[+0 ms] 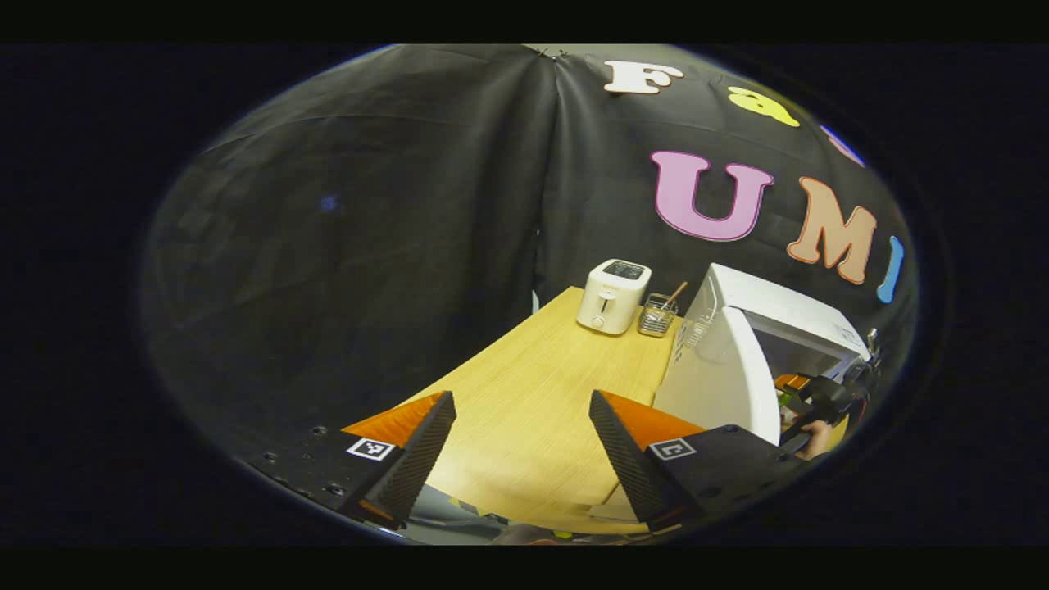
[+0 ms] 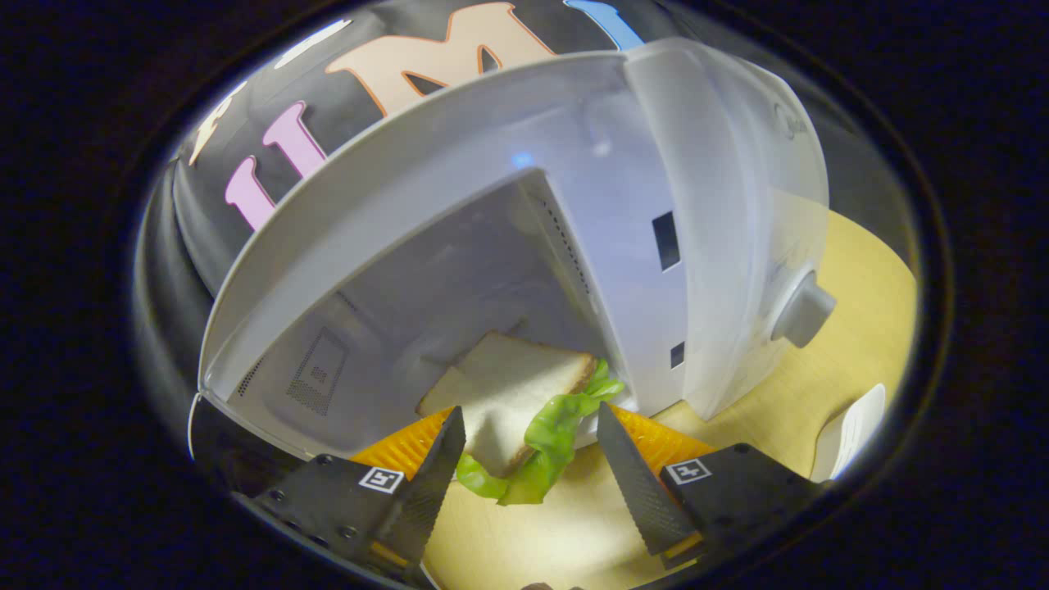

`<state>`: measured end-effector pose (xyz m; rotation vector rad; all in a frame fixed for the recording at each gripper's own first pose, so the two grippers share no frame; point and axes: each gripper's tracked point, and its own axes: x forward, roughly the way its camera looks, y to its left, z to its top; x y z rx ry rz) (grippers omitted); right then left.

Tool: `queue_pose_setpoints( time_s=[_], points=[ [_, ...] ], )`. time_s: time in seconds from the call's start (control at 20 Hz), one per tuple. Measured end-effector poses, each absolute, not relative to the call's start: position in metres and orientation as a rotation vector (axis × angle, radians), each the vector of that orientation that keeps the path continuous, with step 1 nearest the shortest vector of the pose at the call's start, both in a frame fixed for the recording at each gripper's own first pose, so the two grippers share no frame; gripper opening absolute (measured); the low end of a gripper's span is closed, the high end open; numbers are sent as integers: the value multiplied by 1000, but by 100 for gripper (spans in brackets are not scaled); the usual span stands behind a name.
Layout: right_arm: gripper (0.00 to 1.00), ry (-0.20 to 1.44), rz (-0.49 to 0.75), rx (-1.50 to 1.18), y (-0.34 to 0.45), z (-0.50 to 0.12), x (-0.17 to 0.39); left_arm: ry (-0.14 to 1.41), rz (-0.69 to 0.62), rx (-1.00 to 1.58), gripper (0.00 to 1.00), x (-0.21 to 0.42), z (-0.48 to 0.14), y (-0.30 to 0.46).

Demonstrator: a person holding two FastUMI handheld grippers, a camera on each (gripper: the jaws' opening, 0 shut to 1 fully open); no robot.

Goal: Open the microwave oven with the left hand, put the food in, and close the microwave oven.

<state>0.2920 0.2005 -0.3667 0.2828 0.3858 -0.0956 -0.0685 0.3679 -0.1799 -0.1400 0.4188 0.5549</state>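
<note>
The sandwich (image 2: pixel 512 393) lies half inside the microwave (image 2: pixel 574 205), its bread in the cavity mouth and its green lettuce (image 2: pixel 549 447) hanging out over the front sill toward the tabletop (image 2: pixel 852 344). Your right claw (image 2: pixel 531 459) stands just before the microwave with its fingers apart, one on each side of the sandwich, neither clearly pressing on it. The microwave's door (image 1: pixel 721 369) is swung open. A logo near the round knob (image 2: pixel 803 310) is too blurred to read. Your left claw (image 1: pixel 522 442) hangs open over bare tabletop, well left of the microwave. Behind it, beside the microwave, stand a white toaster (image 1: pixel 613 295) and a small wire basket (image 1: pixel 657 315).
</note>
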Motion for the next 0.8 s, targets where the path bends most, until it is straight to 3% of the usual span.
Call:
queue_pose_setpoints(
  time_s=[0.5,0.8],
  points=[
    [100,355,-39,127,179,-329,235,462,452,-148,94,-68,-194,347],
    [100,297,-88,35,142,-289,189,509,346,-123,89,-59,-216,323]
  ],
)
